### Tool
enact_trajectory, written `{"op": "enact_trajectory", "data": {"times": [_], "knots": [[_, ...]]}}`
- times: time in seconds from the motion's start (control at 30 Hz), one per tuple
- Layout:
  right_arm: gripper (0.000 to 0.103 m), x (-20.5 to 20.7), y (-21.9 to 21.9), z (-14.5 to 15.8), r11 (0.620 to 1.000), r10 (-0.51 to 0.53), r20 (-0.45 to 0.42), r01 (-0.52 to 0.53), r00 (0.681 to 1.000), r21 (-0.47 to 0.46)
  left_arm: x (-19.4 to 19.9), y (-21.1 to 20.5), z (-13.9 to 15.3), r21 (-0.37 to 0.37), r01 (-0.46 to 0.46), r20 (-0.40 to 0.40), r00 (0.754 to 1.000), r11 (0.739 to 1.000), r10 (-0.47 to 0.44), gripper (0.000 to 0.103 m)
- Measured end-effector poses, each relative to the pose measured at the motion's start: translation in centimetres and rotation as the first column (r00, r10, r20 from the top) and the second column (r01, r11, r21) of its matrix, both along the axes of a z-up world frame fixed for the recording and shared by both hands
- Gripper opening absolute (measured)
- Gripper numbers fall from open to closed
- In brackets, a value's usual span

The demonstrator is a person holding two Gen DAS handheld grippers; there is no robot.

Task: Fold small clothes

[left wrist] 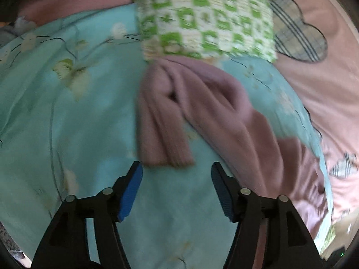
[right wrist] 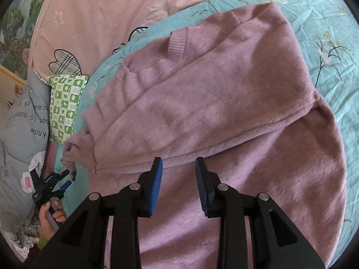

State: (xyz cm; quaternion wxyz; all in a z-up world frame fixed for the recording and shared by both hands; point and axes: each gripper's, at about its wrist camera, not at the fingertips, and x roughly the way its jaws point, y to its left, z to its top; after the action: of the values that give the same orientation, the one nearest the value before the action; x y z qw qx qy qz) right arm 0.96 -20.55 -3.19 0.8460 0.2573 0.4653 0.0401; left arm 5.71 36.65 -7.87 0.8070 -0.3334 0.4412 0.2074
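Note:
A mauve knitted sweater (right wrist: 213,103) lies on a turquoise flowered quilt (right wrist: 332,51), with one side folded over its body. My right gripper (right wrist: 178,163) is open and empty, hovering just above the folded edge. In the left wrist view a loose sleeve (left wrist: 161,121) with a ribbed cuff lies on the quilt (left wrist: 67,123). My left gripper (left wrist: 177,168) is open and empty, just short of that cuff. The left gripper also shows small in the right wrist view (right wrist: 67,178), held by a hand beside the sleeve end.
A green-and-white checked pillow (left wrist: 206,18) lies beyond the sleeve, also seen in the right wrist view (right wrist: 65,105). A pink sheet with plaid hearts (left wrist: 318,71) borders the quilt. A grey cushion with lettering (right wrist: 20,139) sits at the left.

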Motion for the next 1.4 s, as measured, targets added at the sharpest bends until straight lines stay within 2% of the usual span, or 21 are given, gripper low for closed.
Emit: {"op": "enact_trajectory", "data": {"times": [0.17,0.2,0.23,0.27,0.3,0.37,0.5,0.6,0.67,0.83,0.9,1.0,1.1,1.2,1.3,1.4], "knots": [[0.032,-0.3,0.8,0.3,1.0,0.002,-0.004,-0.002,1.0,-0.012,2.0,2.1,-0.8,0.035,0.0,-0.035,0.999,0.999,0.001,0.068],[0.032,-0.4,0.9,0.4,1.0,0.001,-0.005,-0.001,1.0,-0.013,2.6,2.4,-1.3,0.043,0.004,-0.053,0.999,0.999,-0.002,0.063],[0.032,-0.4,0.9,0.4,1.0,0.002,-0.004,-0.002,1.0,-0.014,3.0,2.5,-1.7,0.046,0.008,-0.065,0.998,0.999,-0.005,0.058],[0.032,-0.5,0.9,0.5,1.0,0.0,-0.003,0.0,1.0,-0.014,3.4,2.7,-2.0,0.049,0.02,-0.066,0.998,0.999,-0.017,0.039],[0.032,-0.5,0.9,0.5,1.0,-0.001,-0.003,0.001,1.0,-0.013,3.7,2.7,-2.1,0.053,0.032,-0.063,0.998,0.998,-0.029,0.025],[0.032,-0.7,0.8,0.7,1.0,-0.005,-0.002,0.005,1.0,-0.018,3.8,2.5,-1.7,0.064,0.066,-0.037,0.997,0.996,-0.064,0.015],[0.032,-1.0,0.5,0.8,1.0,-0.017,0.007,0.017,1.0,-0.02,3.0,0.2,1.8,0.094,0.139,0.06,0.988,0.986,-0.145,0.013],[0.032,-1.0,-0.2,0.7,0.999,-0.031,0.01,0.031,0.999,-0.007,2.7,-2.9,5.1,0.116,0.227,0.139,0.96,0.967,-0.242,0.013],[0.032,-1.1,-0.7,0.5,0.999,-0.042,0.013,0.042,0.999,0.005,2.9,-6.0,7.3,0.14,0.298,0.183,0.929,0.944,-0.321,0.013],[0.032,-1.7,-2.0,0.9,0.998,-0.056,0.031,0.055,0.998,0.022,4.6,-15.3,11.5,0.168,0.496,0.258,0.812,0.852,-0.523,0.013],[0.032,-2.2,-2.7,1.1,0.998,-0.066,0.041,0.065,0.997,0.027,6.0,-19.5,12.3,0.173,0.568,0.275,0.756,0.804,-0.594,0.013],[0.032,-3.2,-4.5,1.4,0.994,-0.101,0.05,0.1,0.994,0.036,7.7,-26.4,12.7,0.175,0.675,0.286,0.662,0.717,-0.693,0.013],[0.032,-4.6,-7.1,1.4,0.987,-0.153,0.054,0.151,0.987,0.046,9.1,-33.1,11.8,0.165,0.761,0.27,0.577,0.628,-0.77,0.013],[0.032,-5.9,-9.2,1.4,0.98,-0.197,0.054,0.194,0.979,0.053,10.2,-38.6,10.2,0.142,0.817,0.247,0.517,0.558,-0.82,0.013],[0.032,-7.1,-11.0,1.1,0.971,-0.234,0.044,0.232,0.971,0.057,11.8,-43.2,7.6,0.131,0.858,0.181,0.473,0.497,-0.863,0.015],[0.032,-8.0,-12.3,0.8,0.965,-0.257,0.034,0.255,0.966,0.064,12.5,-45.6,4.7,0.1,0.884,0.114,0.445,0.456,-0.888,0.022]]}}
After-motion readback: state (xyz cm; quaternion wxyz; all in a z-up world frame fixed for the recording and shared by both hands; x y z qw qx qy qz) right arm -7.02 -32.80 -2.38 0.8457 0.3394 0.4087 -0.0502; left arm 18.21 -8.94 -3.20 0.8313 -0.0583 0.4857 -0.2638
